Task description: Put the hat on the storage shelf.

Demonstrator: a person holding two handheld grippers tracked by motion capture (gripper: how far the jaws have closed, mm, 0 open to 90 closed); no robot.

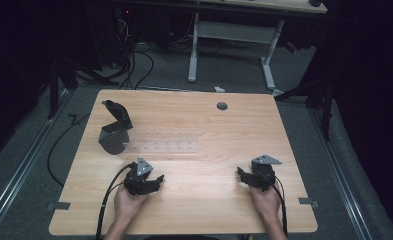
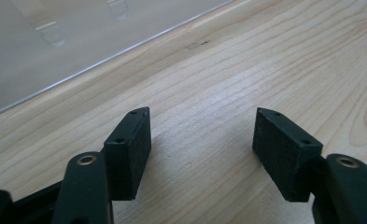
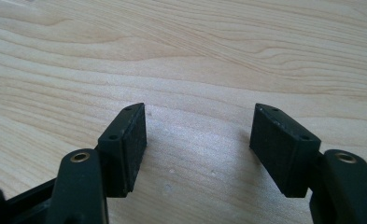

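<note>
Ahead of the left claw (image 1: 156, 181), just beyond its tips, we note the clear plastic rack (image 1: 166, 140) lying flat on the worktop (image 1: 224, 210); its glassy edge (image 2: 102, 60) crosses the left gripper view. Jaws of that claw stand apart over bare wood, nothing between them. Right claw (image 1: 241, 176), well apart from the rack, likewise gapes empty. Pads are black, ribbed, blocky. A dark curved stand (image 1: 115, 131) sits at the rack's left end. Pale grained wood; grey floor, cables, dim room.
</note>
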